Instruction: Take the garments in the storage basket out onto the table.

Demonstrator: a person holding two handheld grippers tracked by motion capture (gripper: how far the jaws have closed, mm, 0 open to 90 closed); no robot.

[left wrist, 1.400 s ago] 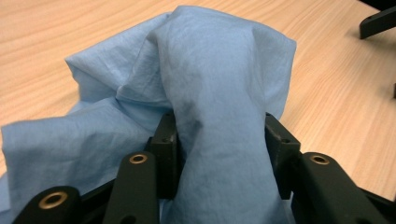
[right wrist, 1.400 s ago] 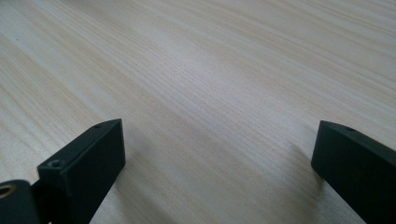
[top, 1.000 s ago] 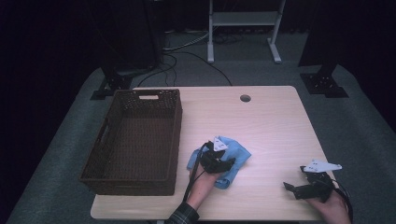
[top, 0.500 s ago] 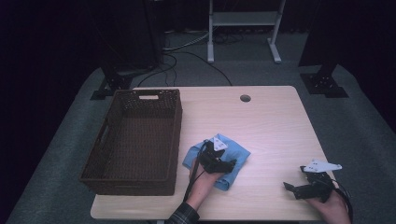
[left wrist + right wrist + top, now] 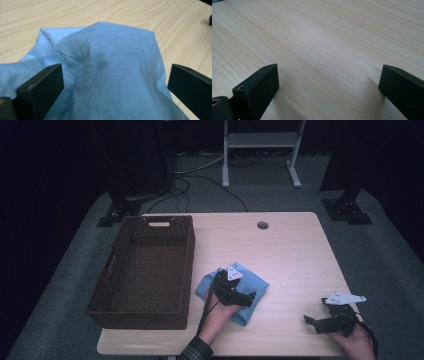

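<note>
L hand (image 5: 216, 316) comes in from the bottom edge, sleeve showing, holding the left gripper (image 5: 248, 298) low w/ jaws just opened wide, nothing pinched btwn them. R hand (image 5: 356, 343) sits near the bottom right corner, right gripper (image 5: 311, 321) pointing left, jaws spread apart.

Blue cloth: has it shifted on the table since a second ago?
No. The blue cloth lies the same way beside the wicker basket. The left gripper over it has just been opening; its jaws straddle the cloth without pressing.

One crumpled light-blue cloth (image 5: 250, 292) at 6 o'clock, one dark brown woven rectangular basket (image 5: 114, 265) at 9 o'clock, one pale wooden table (image 5: 290, 250), two black two-jaw grippers.
</note>
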